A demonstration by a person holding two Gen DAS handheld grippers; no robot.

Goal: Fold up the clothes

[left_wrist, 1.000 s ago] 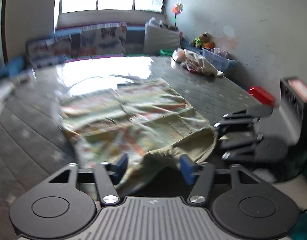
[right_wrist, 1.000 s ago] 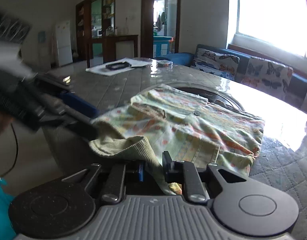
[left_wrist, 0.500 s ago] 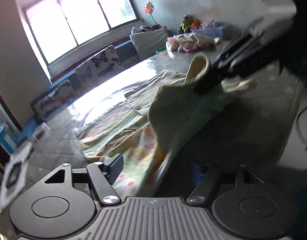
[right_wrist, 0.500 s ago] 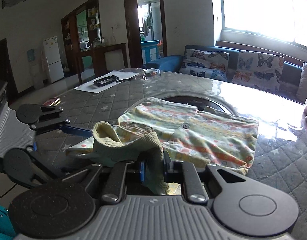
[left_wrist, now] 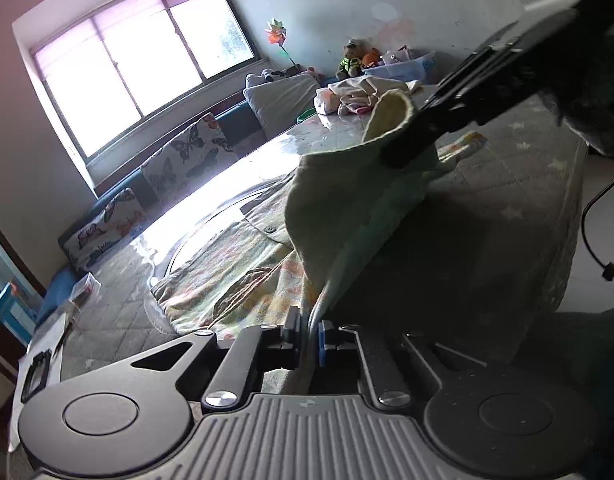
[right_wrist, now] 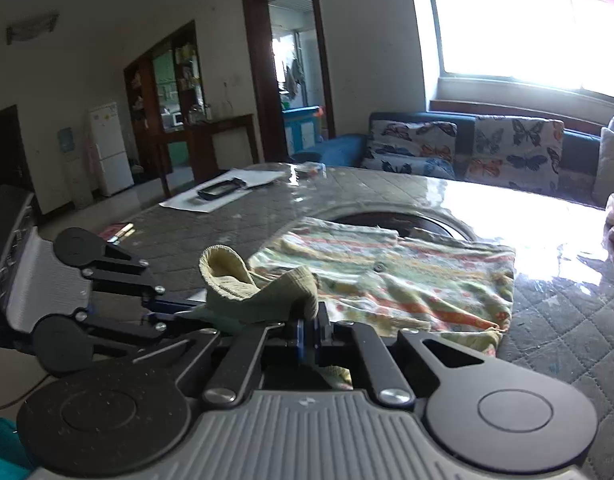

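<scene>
A: Where does the garment (right_wrist: 387, 280) lie?

B: Most of it is spread on the quilted desk (right_wrist: 567, 328), while its ribbed green hem (right_wrist: 263, 292) is lifted off the near edge. The left gripper (left_wrist: 309, 332) has its jaws clenched on one part of that hem; the right gripper (right_wrist: 311, 330) is clenched on another part just beside it.

A: How should the fold be done well?

B: Probably by carrying both held points forward together at equal height, so the lifted edge stays taut and lands square on the far edge. If one side lags, the fold would likely skew or bunch. Neither grip should loosen until the hem rests flat on the cloth.
</scene>
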